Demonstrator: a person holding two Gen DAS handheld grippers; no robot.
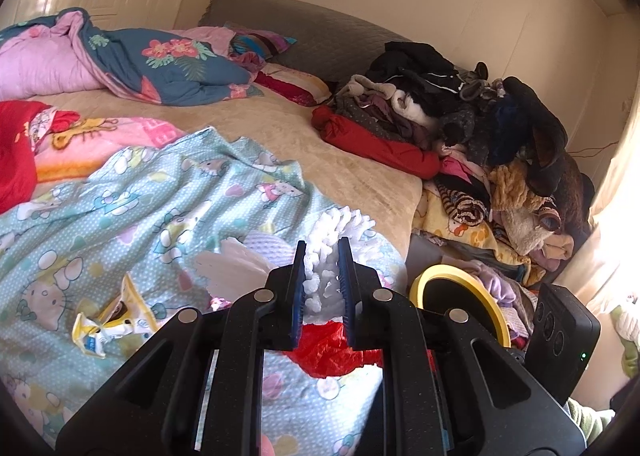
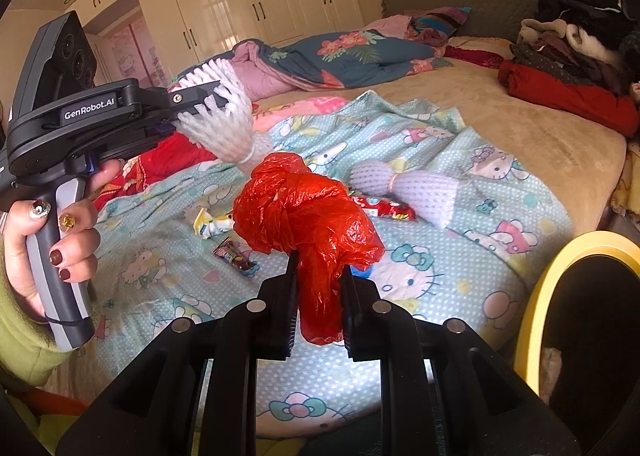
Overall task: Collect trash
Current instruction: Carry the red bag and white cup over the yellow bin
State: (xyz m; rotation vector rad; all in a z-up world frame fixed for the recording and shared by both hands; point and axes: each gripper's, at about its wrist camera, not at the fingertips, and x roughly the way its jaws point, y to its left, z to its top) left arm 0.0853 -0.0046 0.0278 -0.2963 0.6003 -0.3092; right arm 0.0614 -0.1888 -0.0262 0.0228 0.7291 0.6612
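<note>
My left gripper [image 1: 322, 256] is shut on a white foam fruit net [image 1: 338, 232] and holds it above the bed; it also shows in the right wrist view [image 2: 224, 116]. My right gripper [image 2: 318, 268] is shut on a crumpled red plastic bag [image 2: 308, 212], seen below the left jaws [image 1: 324, 352]. On the Hello Kitty blanket [image 2: 440, 296] lie a second foam net [image 2: 404, 188], a red wrapper [image 2: 384, 210], a yellow-white wrapper [image 2: 212, 222] [image 1: 108, 320] and a dark wrapper [image 2: 234, 256].
A black bin with a yellow rim [image 2: 560, 276] [image 1: 460, 288] stands at the bed's right edge. A heap of clothes [image 1: 460, 124] covers the bed's right side. Quilts [image 1: 140, 64] and pillows lie at the headboard. Wardrobes [image 2: 240, 8] line the far wall.
</note>
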